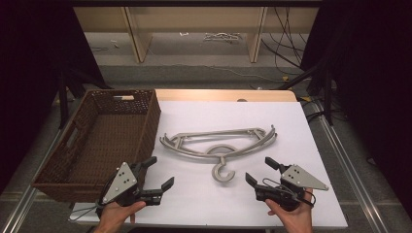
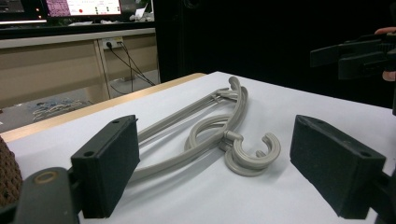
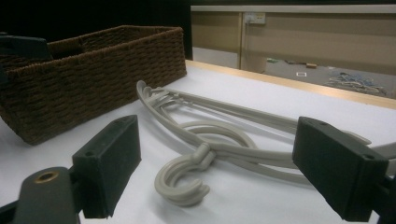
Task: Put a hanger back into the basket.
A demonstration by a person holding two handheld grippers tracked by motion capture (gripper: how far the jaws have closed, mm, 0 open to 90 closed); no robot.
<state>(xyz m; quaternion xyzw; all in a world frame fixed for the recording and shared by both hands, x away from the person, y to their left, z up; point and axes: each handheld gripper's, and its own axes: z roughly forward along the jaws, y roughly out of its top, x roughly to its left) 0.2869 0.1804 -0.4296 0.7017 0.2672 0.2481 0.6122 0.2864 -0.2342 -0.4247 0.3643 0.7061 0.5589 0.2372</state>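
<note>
Two grey plastic clothes hangers (image 1: pixel 221 156) lie stacked flat in the middle of the white table, hooks toward me. My left gripper (image 1: pixel 162 171) hovers at the near left, beside the basket's near corner, open and empty, and points at the hangers (image 2: pixel 205 135). My right gripper (image 1: pixel 258 169) hovers at the near right, open and empty too. In the left gripper view its own gripper (image 2: pixel 215 172) frames the hooks. In the right gripper view the hook (image 3: pixel 180 179) lies just ahead of that gripper (image 3: pixel 217 172).
An empty brown wicker basket (image 1: pixel 150 121) stands on the table's left side (image 3: pixel 93 70). The white table top (image 1: pixel 291 145) stretches to the right of the hangers. Beyond the far edge are wooden shelf legs and loose cables on the floor.
</note>
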